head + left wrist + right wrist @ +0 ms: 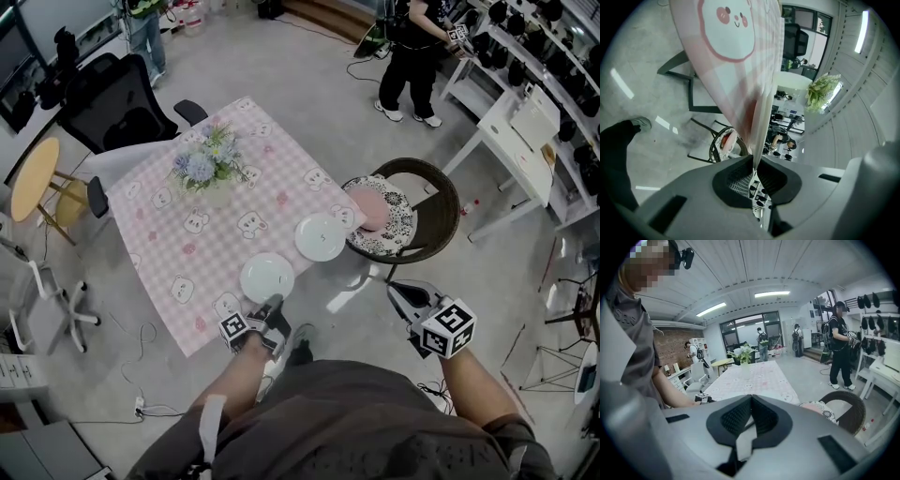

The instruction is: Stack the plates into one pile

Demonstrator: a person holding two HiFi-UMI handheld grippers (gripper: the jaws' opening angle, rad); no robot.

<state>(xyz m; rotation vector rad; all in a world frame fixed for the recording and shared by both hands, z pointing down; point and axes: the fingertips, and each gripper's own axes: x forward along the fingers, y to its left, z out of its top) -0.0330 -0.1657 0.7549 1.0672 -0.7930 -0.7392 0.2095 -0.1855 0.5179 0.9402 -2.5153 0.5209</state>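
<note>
Near the front plate [267, 277], left hand-held gripper [272, 306] pinches the tablecloth [281, 178] edge — right hand-held gripper [395, 290] closed, empty.

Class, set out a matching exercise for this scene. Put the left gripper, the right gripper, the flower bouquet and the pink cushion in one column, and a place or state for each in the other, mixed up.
Column A
1. left gripper
2. right gripper
3. flower bouquet
4. pink cushion

Column B
a. lying on the wicker chair
b. jaws closed on the hanging edge of the tablecloth
c. standing on top of the tablecloth
d. jaws together with nothing between them, off to the side of the table

Pairs: 1-b, 2-d, 3-c, 4-a
</note>
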